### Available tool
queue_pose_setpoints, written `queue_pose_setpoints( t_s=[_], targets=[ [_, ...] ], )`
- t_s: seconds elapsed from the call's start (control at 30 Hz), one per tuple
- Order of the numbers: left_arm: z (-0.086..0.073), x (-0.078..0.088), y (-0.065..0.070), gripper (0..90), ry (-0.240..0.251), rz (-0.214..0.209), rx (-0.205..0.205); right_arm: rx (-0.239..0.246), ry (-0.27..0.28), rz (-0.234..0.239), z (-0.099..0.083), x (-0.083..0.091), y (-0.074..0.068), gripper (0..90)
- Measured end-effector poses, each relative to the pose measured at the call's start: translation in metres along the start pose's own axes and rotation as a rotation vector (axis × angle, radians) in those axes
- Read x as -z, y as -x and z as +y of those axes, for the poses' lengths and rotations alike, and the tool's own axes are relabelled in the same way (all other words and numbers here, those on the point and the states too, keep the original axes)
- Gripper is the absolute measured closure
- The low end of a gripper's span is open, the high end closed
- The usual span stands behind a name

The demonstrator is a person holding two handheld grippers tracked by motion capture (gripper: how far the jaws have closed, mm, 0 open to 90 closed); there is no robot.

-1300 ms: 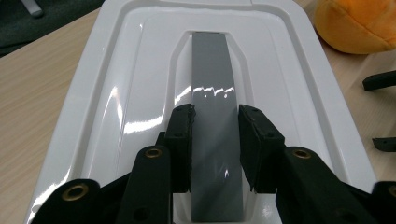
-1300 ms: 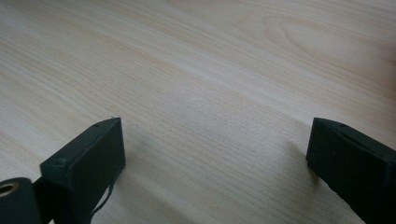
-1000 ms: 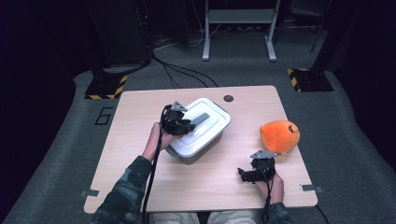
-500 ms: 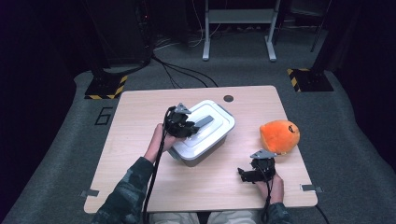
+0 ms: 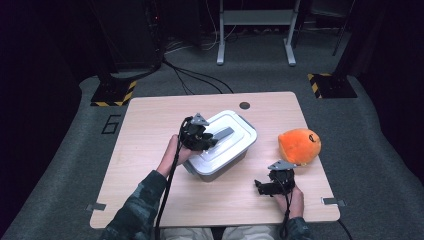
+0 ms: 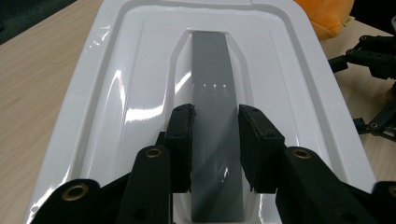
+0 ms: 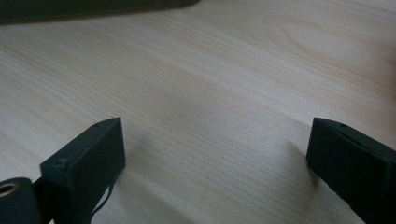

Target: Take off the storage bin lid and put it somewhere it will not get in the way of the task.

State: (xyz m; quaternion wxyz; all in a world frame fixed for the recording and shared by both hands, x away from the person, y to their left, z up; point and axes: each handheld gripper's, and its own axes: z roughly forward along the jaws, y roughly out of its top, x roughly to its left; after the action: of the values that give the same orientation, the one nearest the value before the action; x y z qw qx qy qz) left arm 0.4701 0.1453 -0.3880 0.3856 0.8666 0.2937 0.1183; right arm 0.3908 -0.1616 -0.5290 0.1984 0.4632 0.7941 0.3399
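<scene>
The left claw point(image 6: 215, 135) sits over the grey handle point(image 6: 212, 88) of the white lid point(image 6: 116, 102), one pad at each long side of the strip. In the left gripper view the pads look to be touching or a hair off the handle edges, so the claw seems to be grasping it, though how firmly cannot be told. The lid is seated on the grey-white box point(image 5: 220, 150), which stands mid-desk, turned so its long axis runs from about 7 to 1 o'clock in the high view.

The right claw point(image 7: 215, 163) is released, jaws wide apart over bare desk point(image 7: 224, 70), near the front edge at about 5 o'clock from the box. The orange plush toy point(image 5: 299, 145) lies at about 3 o'clock from the box, just beyond the right claw.

Likely risks, as a judgement:
- The handle is glossy and smooth, and the pads hold it near one end, not the middle. A lift from there could tip the lid and let it slide out
- If the lid fits tightly, pulling up may drag the whole box along, since nothing holds the box down; the right claw is well apart from it
- A tilted lid could swing toward the toy side and knock it
</scene>
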Motion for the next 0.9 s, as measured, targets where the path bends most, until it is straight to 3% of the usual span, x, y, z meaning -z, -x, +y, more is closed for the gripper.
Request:
queue_pose_setpoints(
  t_s=[0.9],
  targets=[
    [0.000,-0.002,0.012,66.5,0.003,-0.028,-0.037,0.000,0.000,0.003,0.000,0.000,0.000,3.7]
  ],
)
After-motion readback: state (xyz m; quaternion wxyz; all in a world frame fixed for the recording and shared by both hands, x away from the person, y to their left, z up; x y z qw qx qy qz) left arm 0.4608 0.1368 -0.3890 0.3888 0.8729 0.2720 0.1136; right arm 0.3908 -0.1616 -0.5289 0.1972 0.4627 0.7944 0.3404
